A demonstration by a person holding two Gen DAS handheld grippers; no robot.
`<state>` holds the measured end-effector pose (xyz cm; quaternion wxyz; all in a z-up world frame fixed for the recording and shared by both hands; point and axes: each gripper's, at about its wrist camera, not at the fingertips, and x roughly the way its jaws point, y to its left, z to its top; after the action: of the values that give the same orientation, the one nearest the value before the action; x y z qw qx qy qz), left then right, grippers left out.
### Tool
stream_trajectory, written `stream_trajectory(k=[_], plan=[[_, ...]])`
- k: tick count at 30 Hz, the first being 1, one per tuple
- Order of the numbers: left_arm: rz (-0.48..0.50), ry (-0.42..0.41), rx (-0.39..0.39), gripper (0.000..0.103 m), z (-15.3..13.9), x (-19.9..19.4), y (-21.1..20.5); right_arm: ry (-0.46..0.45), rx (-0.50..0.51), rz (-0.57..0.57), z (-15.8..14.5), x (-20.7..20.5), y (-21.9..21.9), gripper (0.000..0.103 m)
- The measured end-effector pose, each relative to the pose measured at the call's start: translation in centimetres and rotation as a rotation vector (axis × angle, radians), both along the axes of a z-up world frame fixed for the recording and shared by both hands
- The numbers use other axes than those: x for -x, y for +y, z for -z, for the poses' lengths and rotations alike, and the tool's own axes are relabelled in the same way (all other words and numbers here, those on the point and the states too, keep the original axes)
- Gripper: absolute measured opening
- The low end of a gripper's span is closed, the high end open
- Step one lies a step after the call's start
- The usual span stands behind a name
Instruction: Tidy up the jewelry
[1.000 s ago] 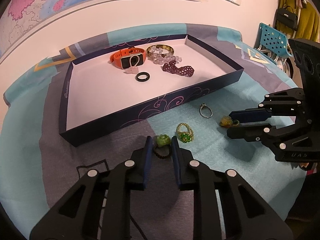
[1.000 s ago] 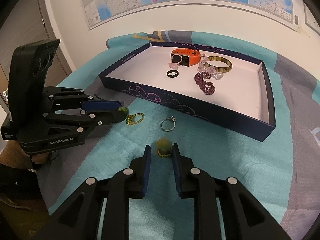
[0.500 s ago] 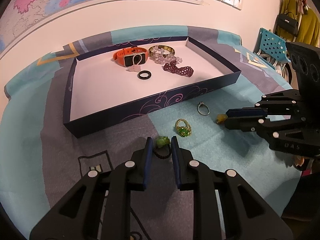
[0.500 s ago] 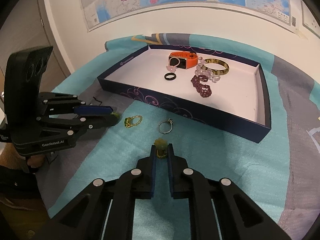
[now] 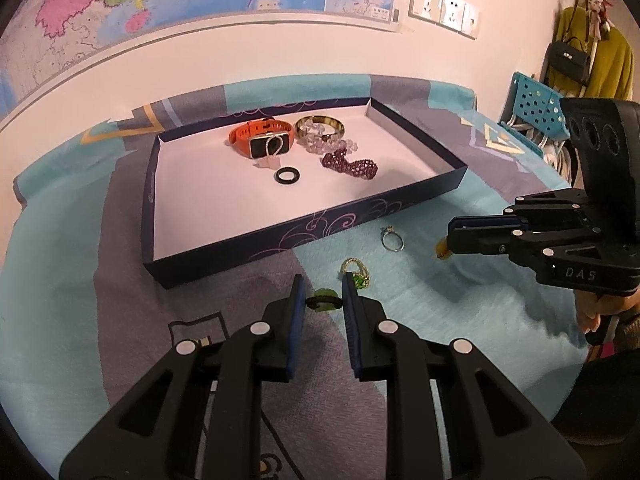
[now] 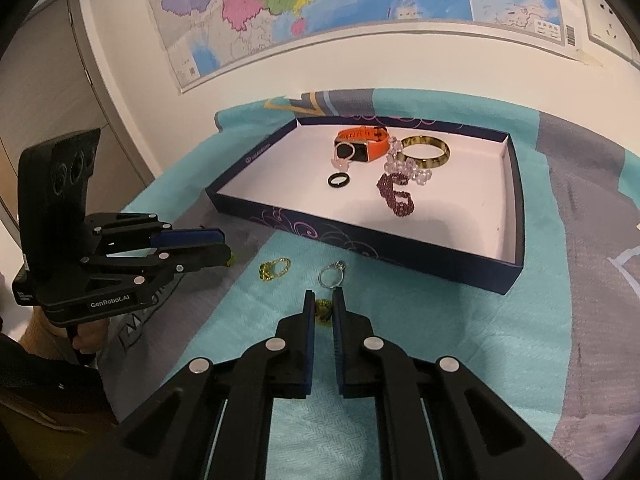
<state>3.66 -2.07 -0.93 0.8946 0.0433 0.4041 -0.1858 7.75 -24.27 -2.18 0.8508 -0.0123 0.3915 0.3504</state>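
Two pairs of tongs work a cloth-covered worktop (image 5: 500,320) where jewelry is being sorted into a shallow navy tray (image 5: 360,216). The left tongs (image 5: 322,300) are narrowed on a green-stoned ring with a dark band (image 5: 322,298), held just clear of the cloth. The right tongs (image 6: 322,312), whose jaws have just been closing, pinch a small yellow ring (image 6: 322,309).

Already in the tray, clustered toward its 12 o'clock wall: an orange watch (image 5: 262,142), a gold bangle (image 5: 320,126), clear beads (image 5: 326,145), a maroon beaded bracelet (image 5: 352,165) and a black ring (image 5: 287,176). Apparently left to do: the two rings in hand, plus a silver ring (image 5: 393,238) and a gold ring with a green stone (image 5: 356,274) lying on the cloth just outside the tray's near wall.

The near half of the tray floor is bare, offering room to set pieces down. The raised near wall stands between both tongs and that space, so each would likely need to lift over it.
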Motion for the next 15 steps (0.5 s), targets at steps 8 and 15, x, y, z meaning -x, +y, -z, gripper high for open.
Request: stream_trajectory(k=[8, 15], plan=[[-0.012, -0.008, 0.032, 0.019, -0.7, -0.1, 0.9, 0.001, -0.034, 0.003, -0.5, 0.0, -0.4, 0.007], [-0.007, -0.033, 0.042, 0.019, -1.7, -0.2, 0.9, -0.012, -0.045, 0.005, -1.1, -0.4, -0.4, 0.007]])
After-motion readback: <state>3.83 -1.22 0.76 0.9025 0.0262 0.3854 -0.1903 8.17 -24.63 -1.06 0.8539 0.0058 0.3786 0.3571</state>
